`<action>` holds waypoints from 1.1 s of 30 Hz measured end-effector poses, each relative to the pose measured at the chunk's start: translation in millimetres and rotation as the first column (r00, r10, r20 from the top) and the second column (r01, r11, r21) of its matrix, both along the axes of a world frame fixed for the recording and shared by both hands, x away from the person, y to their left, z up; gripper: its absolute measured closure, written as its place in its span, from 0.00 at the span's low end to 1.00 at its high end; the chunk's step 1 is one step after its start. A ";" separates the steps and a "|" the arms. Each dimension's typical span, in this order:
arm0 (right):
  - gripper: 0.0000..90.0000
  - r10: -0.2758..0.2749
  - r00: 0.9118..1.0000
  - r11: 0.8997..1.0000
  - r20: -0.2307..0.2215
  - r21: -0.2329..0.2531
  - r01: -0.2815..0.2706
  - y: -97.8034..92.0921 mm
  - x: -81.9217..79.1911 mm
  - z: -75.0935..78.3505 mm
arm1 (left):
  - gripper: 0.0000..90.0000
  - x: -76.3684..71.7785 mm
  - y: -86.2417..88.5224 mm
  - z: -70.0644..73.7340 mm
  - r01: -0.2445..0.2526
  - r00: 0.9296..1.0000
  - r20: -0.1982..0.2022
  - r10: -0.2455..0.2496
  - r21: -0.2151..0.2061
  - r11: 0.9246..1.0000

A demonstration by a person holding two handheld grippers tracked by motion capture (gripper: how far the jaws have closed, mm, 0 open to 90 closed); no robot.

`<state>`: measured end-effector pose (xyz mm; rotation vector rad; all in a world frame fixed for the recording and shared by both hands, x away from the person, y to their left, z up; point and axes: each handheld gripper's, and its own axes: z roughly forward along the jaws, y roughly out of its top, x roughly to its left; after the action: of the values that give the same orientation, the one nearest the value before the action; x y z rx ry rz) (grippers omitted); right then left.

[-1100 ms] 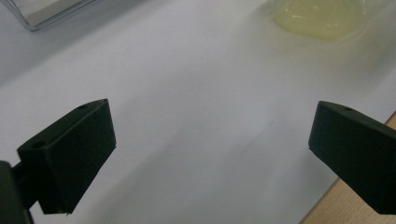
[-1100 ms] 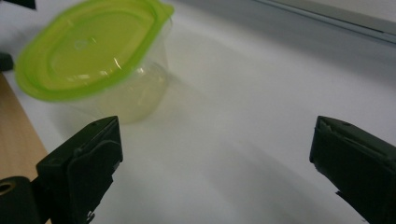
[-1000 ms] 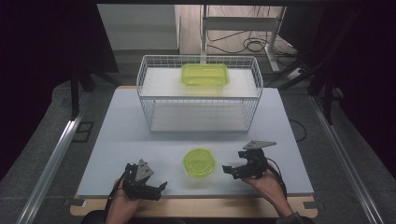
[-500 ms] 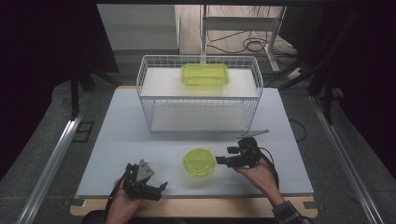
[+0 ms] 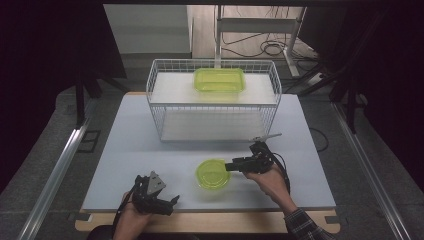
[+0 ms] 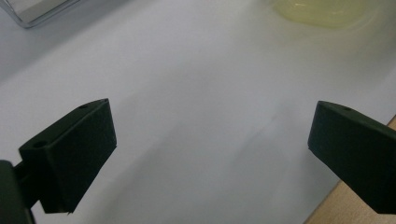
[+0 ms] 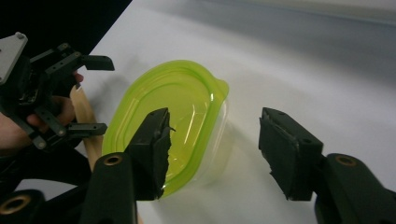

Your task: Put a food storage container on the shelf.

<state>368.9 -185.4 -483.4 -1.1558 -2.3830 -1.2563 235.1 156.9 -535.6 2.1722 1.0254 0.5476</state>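
Dark surroundings; grey floor (image 5: 60,120); cables (image 5: 270,47) behind white table (image 5: 130,130).

**Both grippers being held with jaws apart**

The left gripper (image 5: 159,199) is being held low at the near edge, jaws spread wide. The right gripper (image 5: 239,165) is being held level, pointing leftward, jaws parted, by an outstretched forearm.

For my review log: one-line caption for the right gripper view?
Right tongs, open, straddle the near rim of a round green lidded container on the white table.
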 end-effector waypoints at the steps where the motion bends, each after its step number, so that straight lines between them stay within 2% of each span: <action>1: 0.51 0.003 1.000 1.000 -0.009 -0.003 -0.003 1.6 1.3 -1.5 | 0.01 0.0 -0.1 -0.1 0.001 1.000 0.000 -0.001 0.001 1.000; 3: 0.55 0.013 1.000 1.000 -0.025 -0.006 -0.013 4.3 3.7 -4.6 | 0.01 -0.1 -0.3 -0.3 0.001 1.000 0.000 -0.001 0.005 1.000; 8: 0.67 0.036 0.994 0.999 -0.101 0.016 -0.035 9.4 9.9 -12.0 | 0.01 0.1 -0.2 -0.6 0.003 1.000 -0.003 -0.003 0.006 1.000; 11: 0.83 0.035 0.989 0.999 -0.143 0.043 -0.030 10.2 12.4 -13.4 | 0.01 0.0 -0.3 -0.6 0.004 1.000 -0.003 -0.004 0.007 1.000; 13: 0.88 0.035 0.985 0.998 -0.166 0.052 -0.027 9.6 13.9 -13.5 | 0.01 -0.1 -0.3 -0.5 0.003 1.000 -0.001 -0.003 0.007 1.000; 16: 0.90 0.048 0.978 0.996 -0.205 0.082 -0.032 9.1 14.2 -13.5 | 0.01 0.0 -0.1 -0.5 0.003 1.000 -0.001 -0.003 0.005 1.000; 20: 0.90 0.045 0.980 0.997 -0.193 0.071 -0.032 8.7 13.0 -9.2 | 0.01 -0.1 -0.1 -0.3 0.004 1.000 0.000 -0.004 0.005 1.000; 23: 0.90 0.044 0.980 0.995 -0.194 0.100 -0.025 6.2 13.3 -4.0 | 0.01 -0.1 -0.1 -0.2 0.003 1.000 0.000 -0.003 0.003 1.000; 33: 0.90 0.016 0.989 0.987 -0.150 0.159 0.008 -4.8 15.4 22.8 | 0.01 -0.2 0.6 0.4 -0.001 1.000 0.004 0.001 0.001 1.000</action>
<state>384.2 -190.2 -460.5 -1.1536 -2.1336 -1.2826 234.9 157.5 -535.2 2.1706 1.0248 0.5524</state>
